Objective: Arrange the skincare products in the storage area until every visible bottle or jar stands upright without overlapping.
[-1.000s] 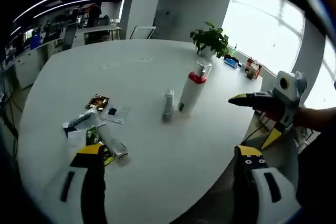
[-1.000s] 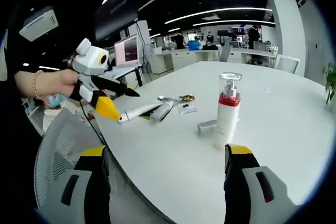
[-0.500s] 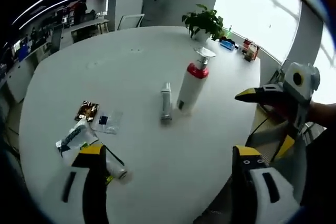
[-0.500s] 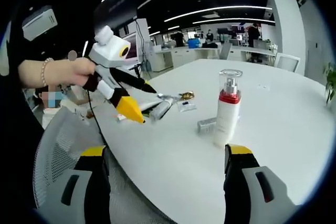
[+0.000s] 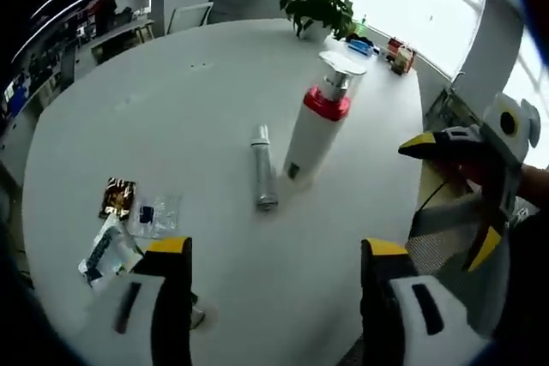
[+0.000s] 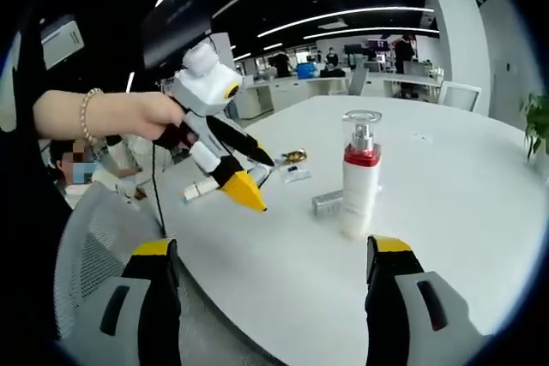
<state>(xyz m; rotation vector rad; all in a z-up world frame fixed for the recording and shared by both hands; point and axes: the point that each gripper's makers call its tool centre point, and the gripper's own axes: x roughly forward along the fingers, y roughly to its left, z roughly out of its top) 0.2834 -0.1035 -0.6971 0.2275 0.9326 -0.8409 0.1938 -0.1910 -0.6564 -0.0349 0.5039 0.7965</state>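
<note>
Beyond left hand-held gripper (image 5: 274, 255): upright pump bottle (image 5: 314, 129), lying tube (image 5: 262, 166) beside.

Pump bottle (image 5: 316, 130): upright on the table (image 5: 171, 109)
Tube (image 5: 261, 166): lying just left of it
Sachets (image 5: 129, 212): farther left
Plant (image 5: 316, 8): behind, at the table's far edge

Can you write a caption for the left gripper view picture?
Open left gripper above a round white table, where a white red-collared pump bottle stands beside a lying silver tube.
</note>
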